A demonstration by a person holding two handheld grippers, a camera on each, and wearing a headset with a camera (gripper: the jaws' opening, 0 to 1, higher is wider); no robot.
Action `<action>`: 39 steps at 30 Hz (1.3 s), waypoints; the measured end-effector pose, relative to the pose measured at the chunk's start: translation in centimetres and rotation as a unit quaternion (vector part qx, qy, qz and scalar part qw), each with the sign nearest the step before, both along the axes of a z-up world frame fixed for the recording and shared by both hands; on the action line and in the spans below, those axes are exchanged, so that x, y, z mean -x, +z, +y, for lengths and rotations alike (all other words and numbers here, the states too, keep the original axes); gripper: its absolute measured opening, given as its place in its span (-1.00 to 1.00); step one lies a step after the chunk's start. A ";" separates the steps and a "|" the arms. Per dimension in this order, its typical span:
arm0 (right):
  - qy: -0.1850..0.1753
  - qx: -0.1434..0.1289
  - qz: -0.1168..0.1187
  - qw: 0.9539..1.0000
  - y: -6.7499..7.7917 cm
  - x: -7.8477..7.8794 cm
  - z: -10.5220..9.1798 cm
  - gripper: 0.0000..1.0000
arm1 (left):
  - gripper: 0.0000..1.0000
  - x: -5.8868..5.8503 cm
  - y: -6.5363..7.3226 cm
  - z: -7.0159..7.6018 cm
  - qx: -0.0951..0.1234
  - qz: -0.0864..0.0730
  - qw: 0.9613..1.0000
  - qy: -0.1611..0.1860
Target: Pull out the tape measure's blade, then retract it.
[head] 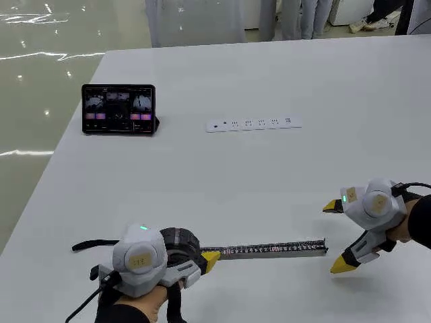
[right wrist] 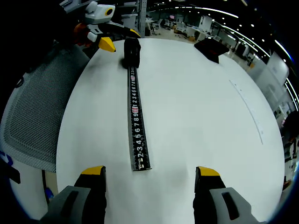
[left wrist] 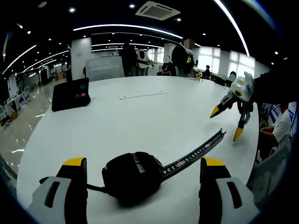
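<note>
A black tape measure case (head: 180, 243) lies on the white table (head: 269, 182) near its front edge. Its blade (head: 269, 249) is drawn out flat to the right and ends in a hook (head: 325, 246). My left gripper (head: 195, 247) stands open, its jaws on either side of the case (left wrist: 133, 175) with gaps on both sides. My right gripper (head: 338, 235) is open just past the blade's end. In the right gripper view the hook (right wrist: 140, 164) lies between the yellow-tipped jaws of that gripper (right wrist: 149, 170), untouched. The left gripper (right wrist: 119, 39) shows at the far end of the blade.
A dark tablet (head: 118, 109) stands propped at the back left. A white power strip (head: 253, 124) lies flat in the middle of the table. A black wrist strap (head: 94, 244) trails left from the case. The table's left edge (head: 47, 171) drops to a glossy floor. People stand beyond the far edge.
</note>
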State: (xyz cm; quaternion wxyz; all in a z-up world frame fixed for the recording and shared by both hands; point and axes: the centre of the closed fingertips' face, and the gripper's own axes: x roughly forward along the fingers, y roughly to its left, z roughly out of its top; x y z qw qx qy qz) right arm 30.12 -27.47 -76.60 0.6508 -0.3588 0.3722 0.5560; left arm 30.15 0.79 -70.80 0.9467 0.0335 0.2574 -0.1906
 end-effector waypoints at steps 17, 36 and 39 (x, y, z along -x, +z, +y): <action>0.025 0.011 0.001 1.000 -0.7 0.1 0.9 0.05 | 0.98 -0.7 -0.7 -0.7 0.013 -0.025 1.000 0.008; 0.038 0.023 0.028 0.999 -1.2 1.1 1.1 -0.54 | 0.98 -1.2 -1.2 -0.6 0.018 -0.020 1.000 0.016; 0.037 0.021 0.037 0.998 -1.2 1.4 1.2 -0.67 | 0.98 -1.4 -1.1 -0.4 0.013 -0.027 0.999 0.017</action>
